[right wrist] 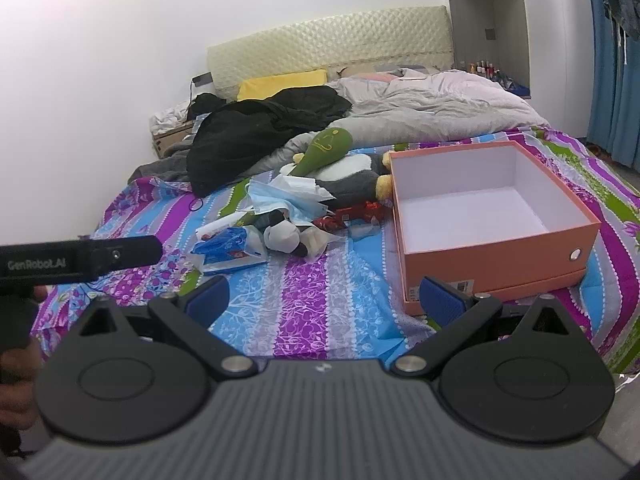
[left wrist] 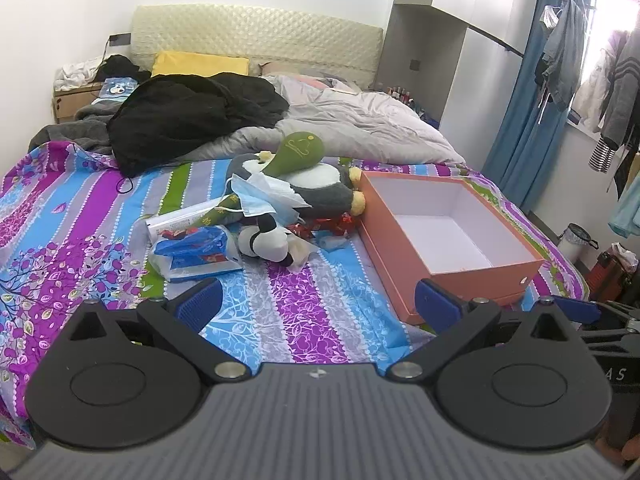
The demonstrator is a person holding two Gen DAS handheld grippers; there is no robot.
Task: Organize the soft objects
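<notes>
Both grippers — left gripper point(left wrist: 318, 304), right gripper point(right wrist: 326, 300) — jaws released, empty: grasp penguin plush point(left wrist: 320, 188) mid-body, lift into orange box point(left wrist: 472, 270).

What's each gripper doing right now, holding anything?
Left gripper: open, holding nothing, above the bedsheet.
Right gripper: open, holding nothing.

A bed point(left wrist: 300, 312) in floral sheet carries an orange box point(left wrist: 448, 236), plush toys point(left wrist: 316, 184), grey duvet point(left wrist: 360, 120)

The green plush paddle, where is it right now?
In both views the green plush paddle lies atop the penguin plush, left of the orange box.
</notes>
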